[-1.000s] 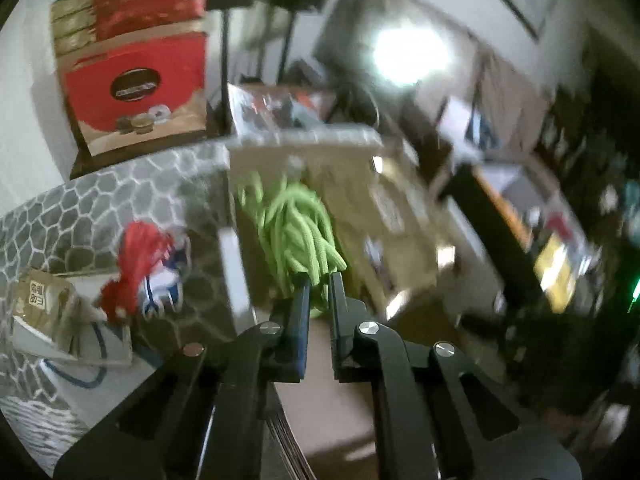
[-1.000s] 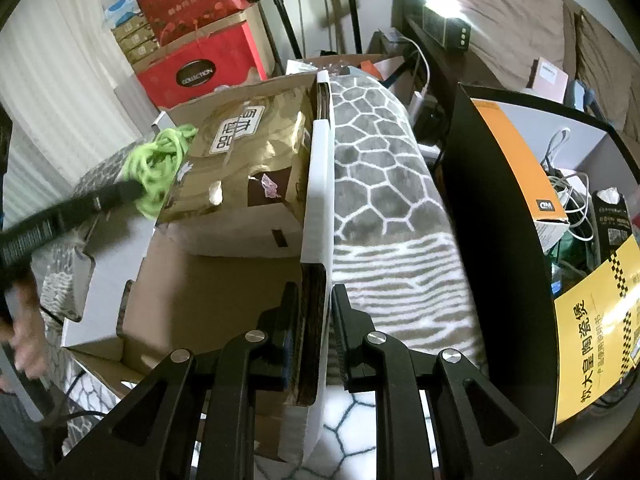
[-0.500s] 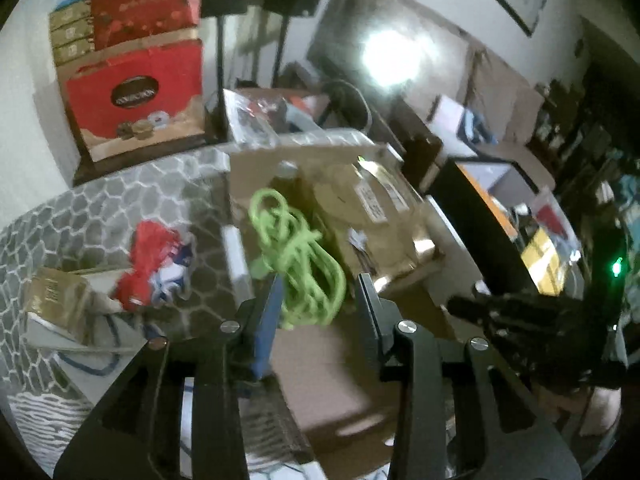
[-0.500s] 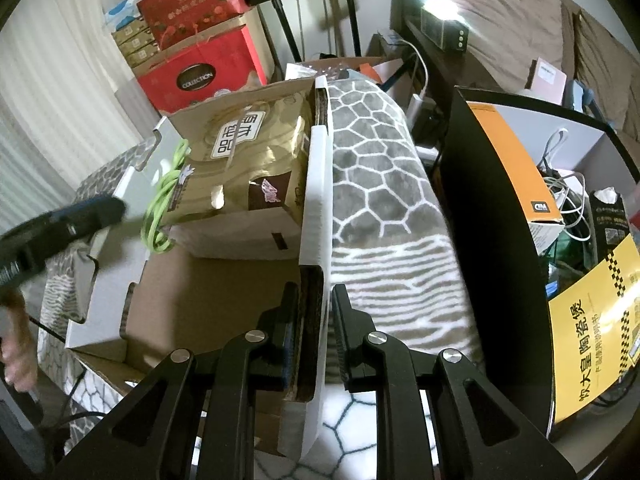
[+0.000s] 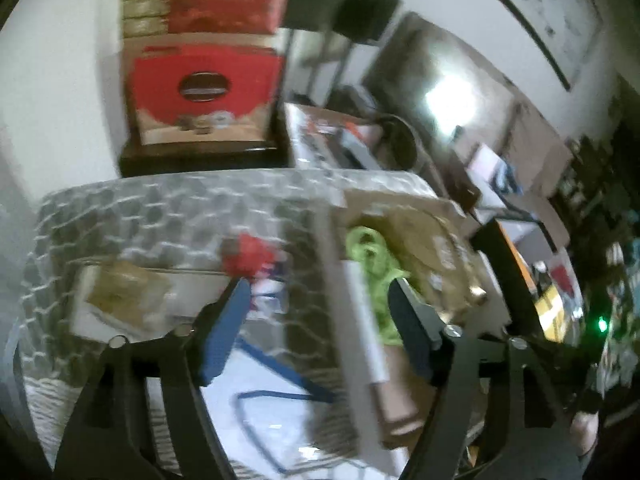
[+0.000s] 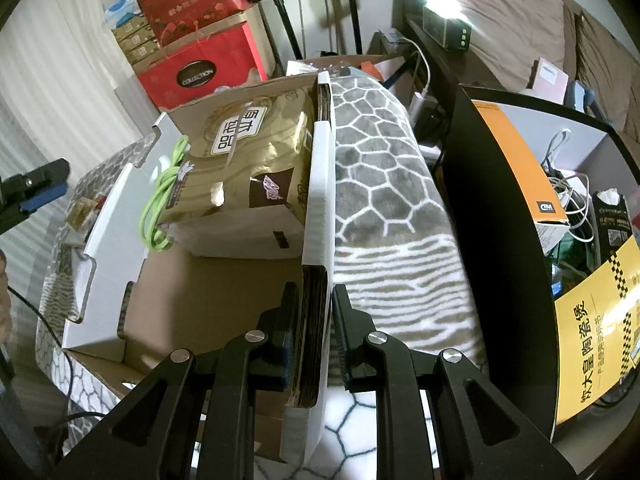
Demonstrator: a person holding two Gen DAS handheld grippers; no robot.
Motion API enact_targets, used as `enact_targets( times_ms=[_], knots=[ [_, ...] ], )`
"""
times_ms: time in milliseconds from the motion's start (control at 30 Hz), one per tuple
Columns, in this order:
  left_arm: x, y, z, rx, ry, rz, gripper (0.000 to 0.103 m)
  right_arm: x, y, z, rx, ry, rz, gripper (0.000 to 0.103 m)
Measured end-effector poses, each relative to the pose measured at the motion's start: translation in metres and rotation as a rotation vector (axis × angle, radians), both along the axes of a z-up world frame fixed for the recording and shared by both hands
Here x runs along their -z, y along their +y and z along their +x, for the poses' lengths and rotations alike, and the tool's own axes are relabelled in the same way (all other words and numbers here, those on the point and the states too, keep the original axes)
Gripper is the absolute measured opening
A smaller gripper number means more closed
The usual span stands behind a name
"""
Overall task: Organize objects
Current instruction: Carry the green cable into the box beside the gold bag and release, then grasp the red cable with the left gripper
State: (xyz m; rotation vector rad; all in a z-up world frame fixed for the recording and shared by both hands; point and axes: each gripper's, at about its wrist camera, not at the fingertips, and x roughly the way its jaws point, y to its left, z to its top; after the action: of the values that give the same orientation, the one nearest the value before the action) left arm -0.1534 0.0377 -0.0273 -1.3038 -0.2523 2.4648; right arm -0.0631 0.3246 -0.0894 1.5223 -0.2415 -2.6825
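The left gripper (image 5: 316,300) now stands wide apart and empty, drawn back over the patterned blanket (image 5: 160,216); a second ago it was pinched on the green cord (image 6: 158,208), which has since been released and lies inside the cardboard box (image 6: 120,216), draped against the gold bag (image 6: 248,160) near the box's left wall. One item is therefore judged as stowed, and the left gripper's line now falls toward the red bundle (image 5: 250,254) and the flat packet (image 5: 120,292) outside the box, the likely next candidates. The right gripper (image 6: 316,308) remains closed narrowly on the box's right wall, steadying it as before. The left wrist view is heavily motion-blurred: the red bundle's nature and the packet's print cannot be read. The box's near corner is cut off behind the right gripper's fingers (image 6: 344,312).
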Motion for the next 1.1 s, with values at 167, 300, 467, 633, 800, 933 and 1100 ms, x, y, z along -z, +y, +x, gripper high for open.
enact_targets(
  times_ms=[167, 300, 467, 633, 800, 933, 1100],
  knots=[
    [0.012, -0.043, -0.018, -0.082, -0.067, -0.024, 0.081, 0.000, 0.000, 0.000, 0.000, 0.000, 0.001, 0.017],
    [0.026, -0.052, -0.026, -0.083, -0.091, -0.066, 0.081, 0.000, 0.000, 0.000, 0.000, 0.000, 0.000, 0.017],
    [0.046, -0.037, -0.035, -0.030, -0.105, -0.118, 0.081, -0.001, -0.001, 0.000, -0.002, -0.002, 0.002, 0.017],
    [0.061, -0.009, -0.037, 0.040, -0.100, -0.197, 0.076, -0.001, -0.001, 0.001, -0.002, -0.005, 0.001, 0.017],
    [0.072, 0.007, -0.038, 0.064, -0.101, -0.281, 0.036, -0.001, -0.001, 0.001, -0.001, -0.003, -0.001, 0.017],
    [0.073, 0.008, -0.035, 0.047, -0.099, -0.269, 0.025, 0.000, -0.001, 0.001, 0.000, -0.003, 0.003, 0.017],
    [0.054, 0.000, -0.028, 0.010, -0.059, -0.206, 0.023, -0.001, -0.002, 0.001, -0.001, -0.003, 0.001, 0.017]
  ],
)
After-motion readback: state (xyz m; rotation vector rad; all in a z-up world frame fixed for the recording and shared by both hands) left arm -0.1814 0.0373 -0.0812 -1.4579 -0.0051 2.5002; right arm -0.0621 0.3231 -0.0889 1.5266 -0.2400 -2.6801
